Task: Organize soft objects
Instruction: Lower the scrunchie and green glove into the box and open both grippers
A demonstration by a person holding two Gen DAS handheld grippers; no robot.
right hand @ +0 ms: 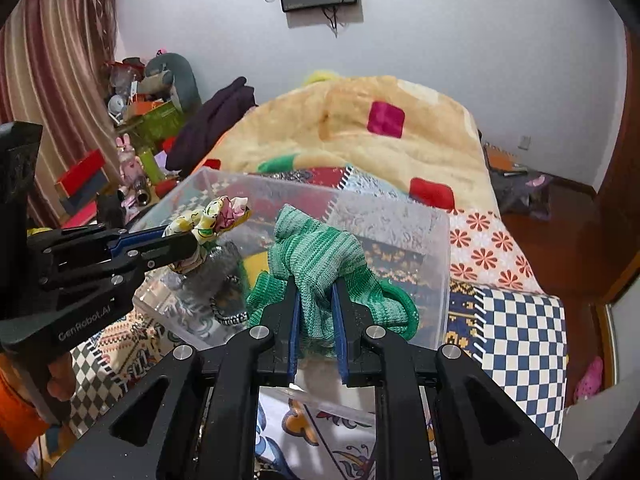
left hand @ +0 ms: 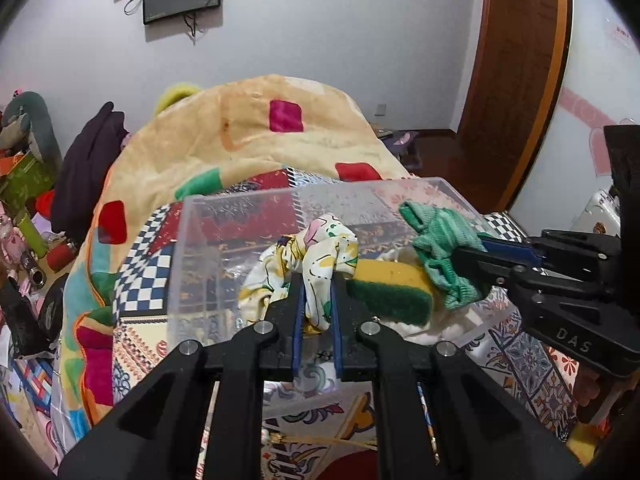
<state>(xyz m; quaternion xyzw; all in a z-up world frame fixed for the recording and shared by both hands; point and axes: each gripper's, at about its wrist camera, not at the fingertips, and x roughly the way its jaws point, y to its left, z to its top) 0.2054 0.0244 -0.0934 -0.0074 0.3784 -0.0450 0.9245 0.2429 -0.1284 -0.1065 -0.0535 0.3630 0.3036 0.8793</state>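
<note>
1. Plush yellow blanket (left hand: pixel 256 132) w/ red and green squares heaps up behind everything; patchwork quilt (right hand: pixel 520 320) lies under the work area.
2. Clear plastic bin (left hand: pixel 192 264) sits on quilt, holding a yellow/green sponge (left hand: pixel 392 288).
3. Left gripper (left hand: pixel 318 280) is clamped on floral scrunchie (left hand: pixel 324 252) over the bin.
4. Right gripper (right hand: pixel 316 296) is clamped on green knit cloth (right hand: pixel 316 256), also over the bin, near the left one.

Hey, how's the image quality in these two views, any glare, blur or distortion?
Left wrist: strong fisheye bending, dark corners, soft glare on the clear bin, floral cloth sharp. Right wrist: same curvature, green knit cloth crisp, background clutter softer.
</note>
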